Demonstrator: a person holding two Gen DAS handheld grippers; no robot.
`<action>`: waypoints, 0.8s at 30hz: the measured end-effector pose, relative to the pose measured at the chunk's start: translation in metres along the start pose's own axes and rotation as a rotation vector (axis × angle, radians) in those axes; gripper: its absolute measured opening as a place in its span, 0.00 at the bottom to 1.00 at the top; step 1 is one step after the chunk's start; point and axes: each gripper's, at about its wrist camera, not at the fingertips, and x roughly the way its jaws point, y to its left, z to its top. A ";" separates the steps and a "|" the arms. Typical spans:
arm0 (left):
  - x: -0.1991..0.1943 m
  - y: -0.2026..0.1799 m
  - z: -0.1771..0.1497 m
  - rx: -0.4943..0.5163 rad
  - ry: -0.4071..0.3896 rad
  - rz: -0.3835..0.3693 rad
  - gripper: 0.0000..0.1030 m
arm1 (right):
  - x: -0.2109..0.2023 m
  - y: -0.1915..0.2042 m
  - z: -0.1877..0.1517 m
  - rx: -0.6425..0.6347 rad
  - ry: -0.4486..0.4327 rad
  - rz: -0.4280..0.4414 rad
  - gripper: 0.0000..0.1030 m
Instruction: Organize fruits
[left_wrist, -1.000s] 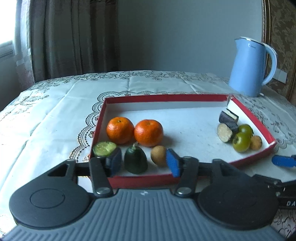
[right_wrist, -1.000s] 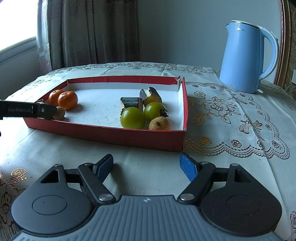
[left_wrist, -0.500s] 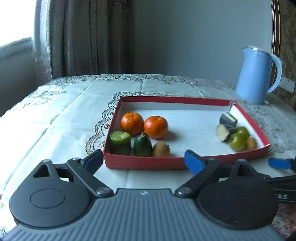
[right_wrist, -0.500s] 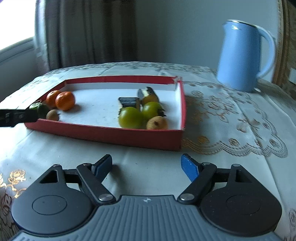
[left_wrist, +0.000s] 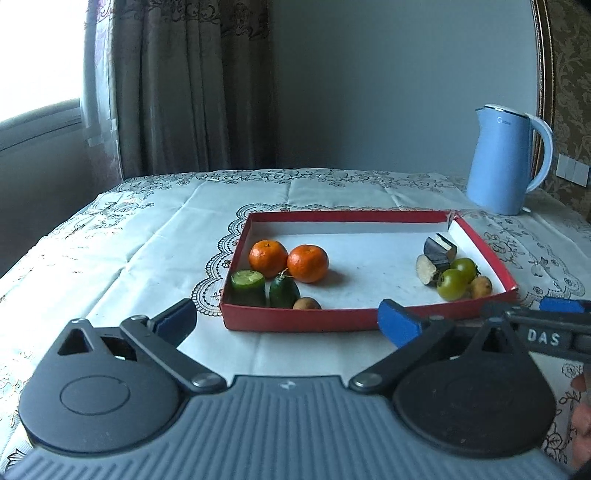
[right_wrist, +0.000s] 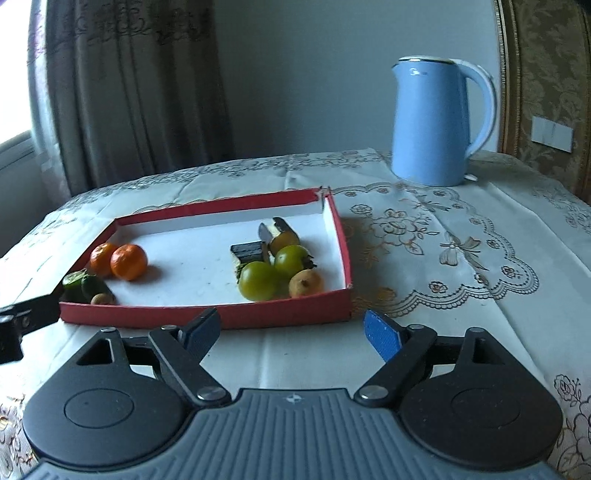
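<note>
A red-walled tray lies on the tablecloth. At its left end sit two oranges, two cucumber pieces and a small brown fruit. At its right end sit two eggplant pieces, two green tomatoes and a small yellow fruit. My left gripper is open and empty, in front of the tray's near wall. My right gripper is open and empty, also in front of the tray.
A blue electric kettle stands on the table behind the tray at the right. Curtains hang behind the table at the left. The right gripper's arm shows at the right edge of the left wrist view.
My left gripper has let go of a cucumber piece, opened wide and pulled back out of the tray. My right gripper has moved closer to the tray's near wall, still open.
</note>
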 end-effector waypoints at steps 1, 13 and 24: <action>-0.001 -0.001 0.000 0.008 -0.003 0.003 1.00 | 0.001 0.001 0.000 0.000 0.000 -0.008 0.83; -0.002 -0.002 -0.001 0.016 -0.002 0.013 1.00 | 0.005 0.011 -0.003 -0.015 0.011 -0.010 0.83; -0.005 -0.005 0.001 0.027 -0.012 -0.003 1.00 | 0.005 0.017 -0.004 -0.033 0.004 -0.015 0.83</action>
